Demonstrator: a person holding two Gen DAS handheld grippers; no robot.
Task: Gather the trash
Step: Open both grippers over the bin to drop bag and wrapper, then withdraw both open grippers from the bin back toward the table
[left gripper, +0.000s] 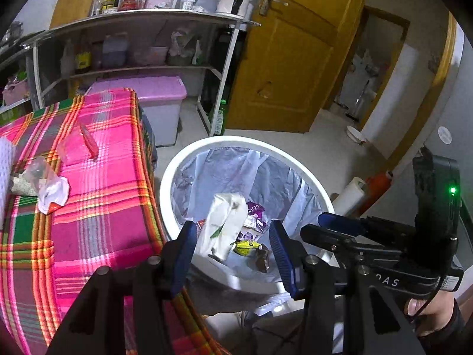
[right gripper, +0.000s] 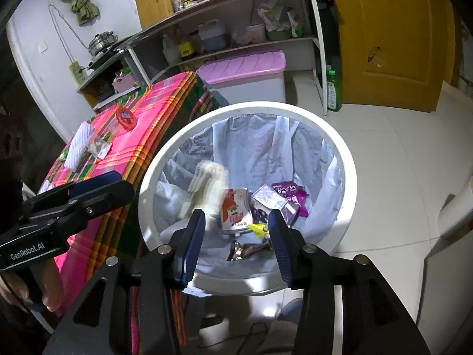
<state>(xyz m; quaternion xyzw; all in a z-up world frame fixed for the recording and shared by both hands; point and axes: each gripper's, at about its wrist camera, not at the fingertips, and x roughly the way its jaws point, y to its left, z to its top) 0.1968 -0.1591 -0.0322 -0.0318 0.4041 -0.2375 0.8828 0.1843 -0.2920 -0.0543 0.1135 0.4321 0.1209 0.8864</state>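
Both grippers are held over the white bin, which serves as landmark. Left gripper: fingers spread wide, nothing between them, above the bin's near rim. Right gripper: fingers likewise parted and empty, above the same rim. A hand grips the right gripper's handle.

White tiled floor, yellow wooden door, cluttered metal shelf rack, pale walls.
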